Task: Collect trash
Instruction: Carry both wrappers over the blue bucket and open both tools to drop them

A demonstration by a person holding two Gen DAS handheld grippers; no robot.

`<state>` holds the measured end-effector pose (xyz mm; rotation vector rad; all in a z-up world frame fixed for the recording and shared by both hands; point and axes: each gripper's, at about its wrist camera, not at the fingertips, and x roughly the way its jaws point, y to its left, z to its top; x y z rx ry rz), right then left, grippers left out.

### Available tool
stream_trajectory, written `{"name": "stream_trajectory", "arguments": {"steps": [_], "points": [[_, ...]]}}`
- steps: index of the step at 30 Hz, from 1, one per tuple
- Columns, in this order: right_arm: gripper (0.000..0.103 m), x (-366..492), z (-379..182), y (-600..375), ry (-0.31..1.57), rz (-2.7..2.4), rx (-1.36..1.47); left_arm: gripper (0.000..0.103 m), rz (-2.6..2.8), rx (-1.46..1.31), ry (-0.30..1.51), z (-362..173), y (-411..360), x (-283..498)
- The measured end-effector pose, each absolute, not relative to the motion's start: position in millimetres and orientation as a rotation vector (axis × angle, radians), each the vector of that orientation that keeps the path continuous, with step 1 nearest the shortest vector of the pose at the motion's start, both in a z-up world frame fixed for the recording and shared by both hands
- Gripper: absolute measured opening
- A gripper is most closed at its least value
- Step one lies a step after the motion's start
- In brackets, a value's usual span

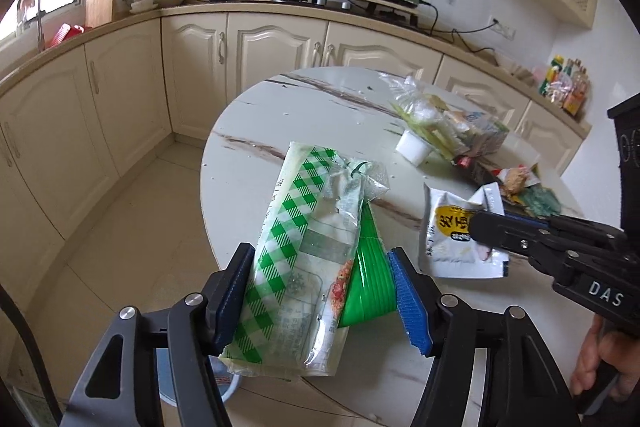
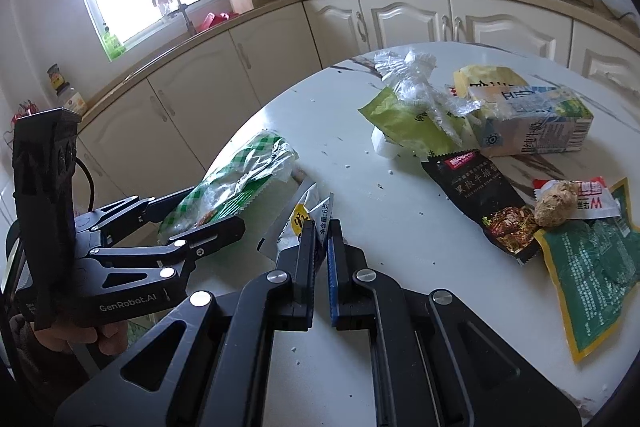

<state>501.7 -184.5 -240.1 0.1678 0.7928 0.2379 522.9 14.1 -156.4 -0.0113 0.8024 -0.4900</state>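
Note:
My left gripper point(image 1: 320, 255) is shut on a green-and-white checked wrapper point(image 1: 296, 251) with a folded green plastic piece point(image 1: 368, 279) beside it, pads pressing from both sides. The bundle hangs at the near left edge of the white marble table point(image 1: 320, 99). From the right wrist view the same wrapper point(image 2: 240, 179) sits in the left gripper point(image 2: 208, 211). My right gripper point(image 2: 320, 227) is shut on a white sachet with a yellow label point(image 2: 300, 215), just above the tabletop. The left wrist view shows that sachet point(image 1: 448, 239) pinched by the right gripper point(image 1: 480, 227).
More trash lies on the table's point(image 2: 400, 227) right half: a milk carton point(image 2: 532, 123), a black sauce packet point(image 2: 488, 203), a dark green pouch point(image 2: 592, 267), a lime wrapper point(image 2: 404, 123), clear plastic point(image 2: 416, 83), a brownish lump point(image 2: 556, 203). Cream cabinets point(image 1: 120, 99) curve behind.

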Motion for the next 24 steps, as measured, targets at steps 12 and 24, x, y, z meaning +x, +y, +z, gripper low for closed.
{"name": "stream_trajectory", "arguments": {"steps": [12,24], "points": [[0.007,500,-216,-155,0.755,0.281,0.136,0.062,-0.475,-0.083,0.727,-129,61,486],[0.007,545,-234,-4,0.789,0.491,0.038,0.062,-0.241,-0.154,0.75,-149,198,450]]}}
